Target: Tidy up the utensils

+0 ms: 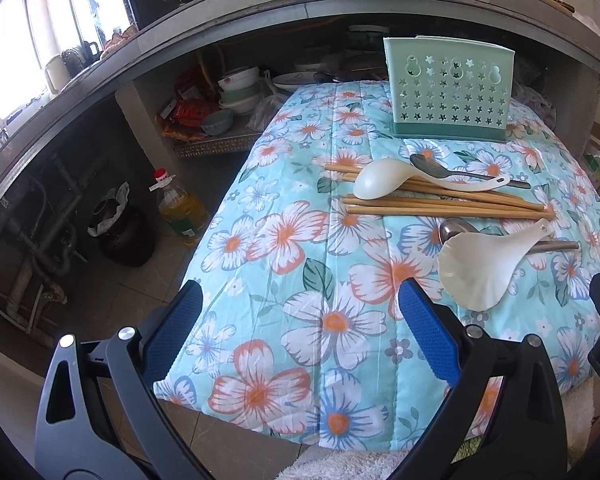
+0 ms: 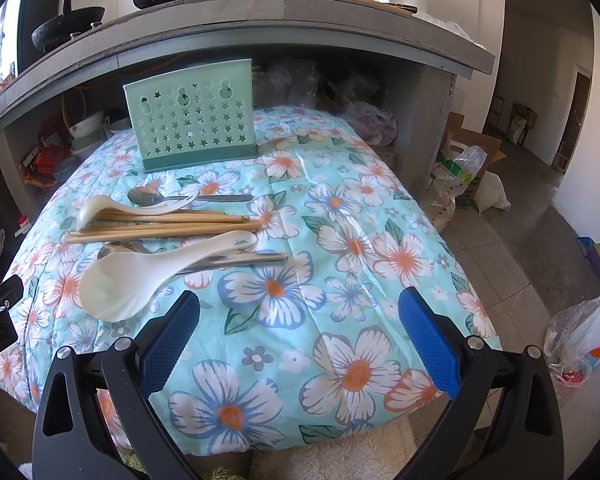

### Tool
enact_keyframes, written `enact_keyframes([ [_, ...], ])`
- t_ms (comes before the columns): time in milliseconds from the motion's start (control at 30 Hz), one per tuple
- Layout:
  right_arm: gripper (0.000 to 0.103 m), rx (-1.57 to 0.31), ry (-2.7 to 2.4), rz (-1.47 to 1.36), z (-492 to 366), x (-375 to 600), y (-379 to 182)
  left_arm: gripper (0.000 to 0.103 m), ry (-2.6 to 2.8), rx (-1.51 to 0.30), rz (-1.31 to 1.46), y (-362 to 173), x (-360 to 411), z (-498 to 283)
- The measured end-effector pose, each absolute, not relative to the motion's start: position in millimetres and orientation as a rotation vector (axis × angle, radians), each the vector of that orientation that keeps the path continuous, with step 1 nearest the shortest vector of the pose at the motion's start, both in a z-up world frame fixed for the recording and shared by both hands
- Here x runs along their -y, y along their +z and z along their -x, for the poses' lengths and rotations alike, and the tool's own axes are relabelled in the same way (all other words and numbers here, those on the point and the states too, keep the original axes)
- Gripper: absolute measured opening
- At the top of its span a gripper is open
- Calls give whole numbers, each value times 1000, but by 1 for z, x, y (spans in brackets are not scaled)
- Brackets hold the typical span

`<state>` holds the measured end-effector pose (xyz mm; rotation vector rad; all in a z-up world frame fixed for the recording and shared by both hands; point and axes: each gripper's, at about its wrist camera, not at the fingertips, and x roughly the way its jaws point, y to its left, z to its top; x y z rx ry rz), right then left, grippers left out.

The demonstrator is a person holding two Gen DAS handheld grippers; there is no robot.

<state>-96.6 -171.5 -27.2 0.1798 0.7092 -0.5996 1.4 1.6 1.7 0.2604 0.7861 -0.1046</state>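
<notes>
Both tongs hang wide apart and hold nothing: the left tongs (image 1: 300, 320) hover over the near left corner of the floral quilt (image 1: 320, 320), one blue pad past its edge above the tiled floor (image 1: 112, 304), and the right tongs (image 2: 300, 328) sit above bare quilt with open cloth ahead and to the right. Just beyond, a large white rice paddle (image 2: 140, 276) lies across a metal spoon (image 2: 236, 259), close to the left tongs' right finger. Behind it rests a bundle of wooden chopsticks (image 2: 160, 226), with a second white spoon (image 2: 132, 208) on top and another metal spoon (image 2: 172, 197) touching it. Farther back stands the green star-pierced utensil holder (image 2: 194, 120), upright near the quilt's far edge. Past that runs a grey bench (image 2: 284, 16) carrying pots, with cluttered shelves below.
</notes>
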Motion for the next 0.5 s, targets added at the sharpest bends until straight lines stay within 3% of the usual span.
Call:
enact_keyframes([
  [500,97,-706,-599,-188,97,173,-26,94,-106,-785,-263,4,1,-2],
])
